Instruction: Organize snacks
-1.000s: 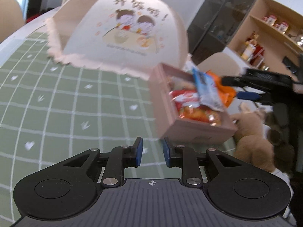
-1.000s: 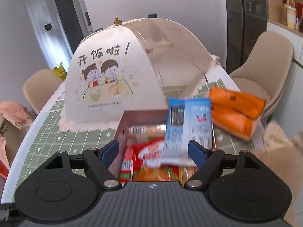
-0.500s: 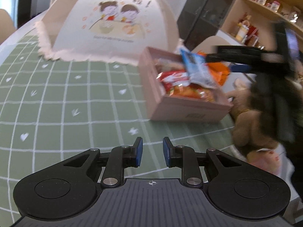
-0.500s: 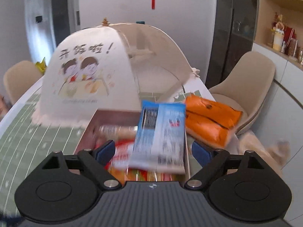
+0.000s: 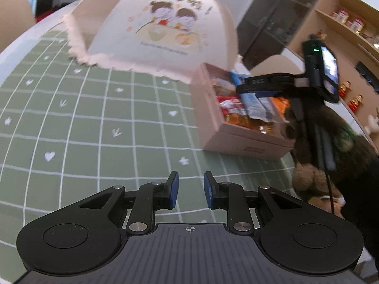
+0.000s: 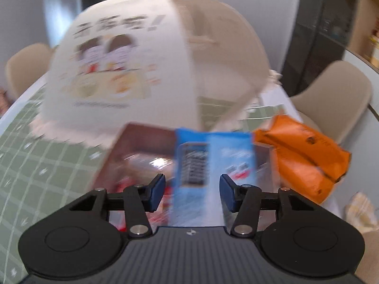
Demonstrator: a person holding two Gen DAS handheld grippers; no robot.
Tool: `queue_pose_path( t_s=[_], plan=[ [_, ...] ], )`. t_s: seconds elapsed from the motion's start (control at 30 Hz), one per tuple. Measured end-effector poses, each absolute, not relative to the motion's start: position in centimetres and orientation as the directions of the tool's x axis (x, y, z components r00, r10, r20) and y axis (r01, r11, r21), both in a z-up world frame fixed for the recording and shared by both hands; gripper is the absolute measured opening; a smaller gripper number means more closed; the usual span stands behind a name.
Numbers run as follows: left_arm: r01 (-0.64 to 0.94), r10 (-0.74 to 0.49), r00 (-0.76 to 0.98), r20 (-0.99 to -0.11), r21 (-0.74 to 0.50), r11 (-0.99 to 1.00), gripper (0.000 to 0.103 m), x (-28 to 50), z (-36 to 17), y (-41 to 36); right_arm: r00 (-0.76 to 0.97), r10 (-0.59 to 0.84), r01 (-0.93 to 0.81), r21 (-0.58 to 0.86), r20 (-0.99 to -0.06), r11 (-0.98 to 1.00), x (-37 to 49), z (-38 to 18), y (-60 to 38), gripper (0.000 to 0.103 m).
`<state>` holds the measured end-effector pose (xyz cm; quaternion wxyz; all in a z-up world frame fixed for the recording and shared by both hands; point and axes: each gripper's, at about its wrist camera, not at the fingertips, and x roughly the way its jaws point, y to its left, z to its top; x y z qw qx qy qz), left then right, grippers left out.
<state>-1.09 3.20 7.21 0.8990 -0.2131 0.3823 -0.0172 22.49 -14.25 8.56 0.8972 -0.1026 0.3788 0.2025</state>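
A pink cardboard box [image 5: 236, 139] [image 6: 132, 142] stands on the green checked tablecloth [image 5: 83, 123] with red and orange snack packets [image 5: 231, 108] inside. A blue packet [image 6: 213, 156] [image 5: 254, 104] leans in the box against its right side. My right gripper [image 6: 191, 189] [image 5: 258, 87] hangs over the box. Its jaws are closing with the blue packet between them, and a gap still shows at the left pad. My left gripper [image 5: 190, 188] hovers low over the cloth in front of the box, narrowly open and empty. Two orange packets [image 6: 300, 151] lie right of the box.
A large domed food cover [image 5: 161, 30] [image 6: 123, 71] with a cartoon print stands behind the box. A brown fuzzy thing [image 5: 308, 177] sits at the table's right edge. A beige chair [image 6: 336, 94] and shelves [image 5: 343, 23] stand beyond the table.
My right gripper has come lower and closer over the box, and its jaws have narrowed around the blue packet. My left gripper keeps the same narrow gap.
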Motion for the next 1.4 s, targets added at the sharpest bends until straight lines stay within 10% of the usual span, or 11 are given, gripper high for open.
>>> queue_pose_path(
  t_s=[0.3, 0.43, 0.83, 0.97, 1.4],
  plan=[
    [-0.096, -0.184, 0.691, -0.699, -0.340, 0.935, 0.026, 0.1, 6.2, 1.9, 0.564, 0.471, -0.500, 0.174, -0.678, 0.848, 18.4, 9.7, -15.9, 0.057],
    [-0.101, -0.092, 0.692, -0.716, -0.223, 0.970, 0.026, -0.2, 4.8, 1.1, 0.643, 0.394, -0.409, 0.141, -0.657, 0.901, 13.9, 9.6, -18.0, 0.078],
    [-0.108, 0.052, 0.767, -0.639, -0.049, 0.993, 0.028, -2.1, 1.2, -2.0, 0.611, 0.287, -0.374, 0.050, -0.738, 0.926, 4.6, 1.8, -16.9, 0.084],
    [-0.108, 0.099, 0.783, -0.614, 0.022, 0.994, 0.028, -2.4, 0.9, -3.2, 0.666, 0.185, -0.269, -0.001, -0.722, 0.963, 4.4, 0.9, -17.5, 0.103],
    [-0.092, 0.093, 0.805, -0.586, 0.032, 0.995, 0.027, -2.4, 0.6, -3.9, 0.751, 0.198, -0.248, 0.009, -0.630, 0.969, 3.1, -0.2, -19.0, 0.103]
  ],
)
